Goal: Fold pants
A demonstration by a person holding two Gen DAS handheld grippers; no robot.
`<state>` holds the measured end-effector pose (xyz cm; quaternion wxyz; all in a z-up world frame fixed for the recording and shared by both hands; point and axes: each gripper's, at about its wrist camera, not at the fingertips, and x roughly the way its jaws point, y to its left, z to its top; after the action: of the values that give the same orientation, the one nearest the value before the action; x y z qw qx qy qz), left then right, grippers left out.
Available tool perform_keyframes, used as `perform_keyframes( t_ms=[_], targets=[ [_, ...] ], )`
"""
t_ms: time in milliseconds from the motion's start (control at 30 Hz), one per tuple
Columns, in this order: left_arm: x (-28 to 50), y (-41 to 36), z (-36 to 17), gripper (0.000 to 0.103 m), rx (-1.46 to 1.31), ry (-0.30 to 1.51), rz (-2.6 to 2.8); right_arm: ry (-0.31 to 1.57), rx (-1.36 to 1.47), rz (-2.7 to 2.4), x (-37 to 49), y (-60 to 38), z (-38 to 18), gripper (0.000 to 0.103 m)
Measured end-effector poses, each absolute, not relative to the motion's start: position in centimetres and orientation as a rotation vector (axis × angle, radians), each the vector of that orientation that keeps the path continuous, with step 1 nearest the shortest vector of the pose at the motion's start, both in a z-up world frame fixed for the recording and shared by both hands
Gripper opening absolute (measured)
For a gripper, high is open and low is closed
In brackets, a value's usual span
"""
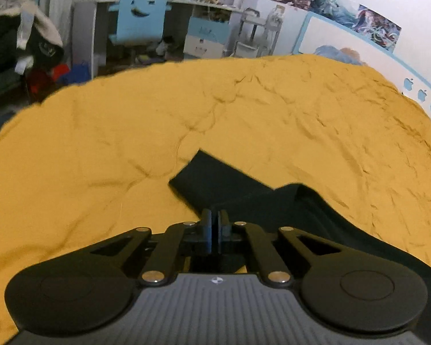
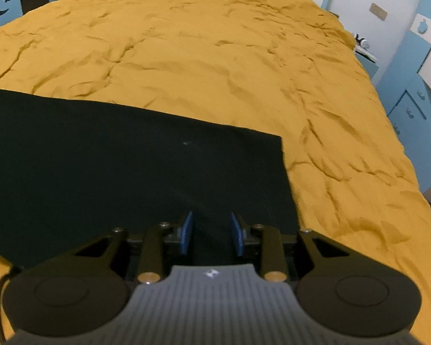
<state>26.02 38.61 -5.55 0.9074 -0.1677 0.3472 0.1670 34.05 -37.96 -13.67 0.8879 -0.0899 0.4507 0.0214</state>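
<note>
Your left gripper (image 1: 215,224) is closed, with the dark pants (image 1: 230,184) right at its tips — whether cloth is pinched is hard to tell. Your right gripper (image 2: 211,233) hangs parted above the flat, smooth pants (image 2: 129,158), spread on the wrinkled mustard bedcover (image 2: 201,43).

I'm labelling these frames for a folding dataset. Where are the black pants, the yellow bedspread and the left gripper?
black pants (image 2: 129,158): right wrist view, flat middle of the cloth.
yellow bedspread (image 2: 215,43): right wrist view, bare wrinkled stretch beyond the pants.
left gripper (image 1: 215,215): left wrist view, between its closed fingertips.
</note>
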Motion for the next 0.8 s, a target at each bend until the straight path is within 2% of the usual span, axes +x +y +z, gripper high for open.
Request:
perform_keyframes(
  t_ms=[333, 533, 700, 733, 767, 800],
  targets=[
    [33.6, 38.4, -3.6, 0.002, -0.049, 0.757, 0.425, 0.876, -0.256, -0.071, 32.2, -39.7, -11.9, 0.024],
    [38.5, 37.9, -5.6, 0.002, 0.127, 0.833, 0.442, 0.879, -0.287, -0.094, 31.3, -39.8, -11.4, 0.024],
    [40.1, 38.2, -7.6, 0.002, 0.146, 0.851, 0.458, 0.882, -0.283, -0.117, 30.8, -40.1, -11.3, 0.024],
    [40.2, 38.3, -8.0, 0.006, 0.141, 0.855, 0.475, 0.885, -0.277, -0.123, 30.7, -40.3, -11.3, 0.024],
    [40.2, 38.6, -8.2, 0.016, 0.130, 0.862, 0.507, 0.888, -0.265, -0.126, 30.7, -40.5, -11.3, 0.024],
    [39.8, 38.9, -8.2, 0.017, 0.111, 0.864, 0.528, 0.889, -0.253, -0.126, 30.8, -40.7, -11.3, 0.024]
  ],
)
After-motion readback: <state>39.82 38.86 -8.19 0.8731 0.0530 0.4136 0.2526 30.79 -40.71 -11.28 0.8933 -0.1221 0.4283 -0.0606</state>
